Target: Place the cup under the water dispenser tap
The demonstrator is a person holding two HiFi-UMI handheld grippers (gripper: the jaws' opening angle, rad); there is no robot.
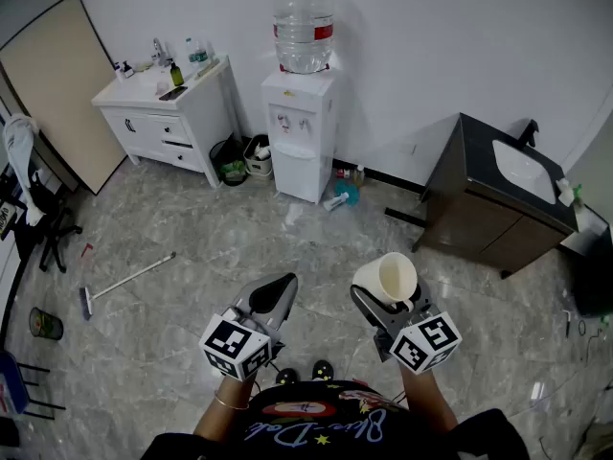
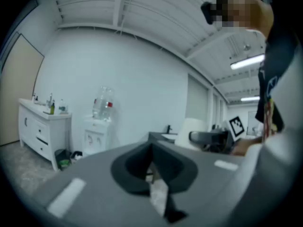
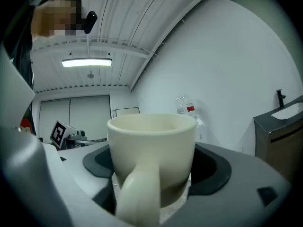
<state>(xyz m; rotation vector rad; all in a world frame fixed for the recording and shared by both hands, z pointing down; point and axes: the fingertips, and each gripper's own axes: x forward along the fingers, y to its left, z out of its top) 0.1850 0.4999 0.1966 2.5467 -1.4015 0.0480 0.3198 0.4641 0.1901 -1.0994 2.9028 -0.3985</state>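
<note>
A cream cup (image 1: 391, 279) with its handle toward the camera (image 3: 150, 150) stands upright between the jaws of my right gripper (image 1: 388, 300), which is shut on it (image 3: 154, 174). The white water dispenser (image 1: 301, 132) with a clear bottle on top stands against the far wall, well ahead of both grippers. Its taps sit over a recess in its front. In the left gripper view the dispenser (image 2: 97, 134) is at the left; in the right gripper view only its bottle (image 3: 185, 109) shows. My left gripper (image 1: 275, 293) is beside the right one, jaws together, holding nothing (image 2: 154, 167).
A white vanity cabinet (image 1: 170, 113) stands left of the dispenser, with small bins (image 1: 233, 161) between them. A dark sink cabinet (image 1: 493, 199) is at the right. A broom (image 1: 124, 282) lies on the marble floor at the left, and a blue item (image 1: 345, 195) lies by the dispenser's base.
</note>
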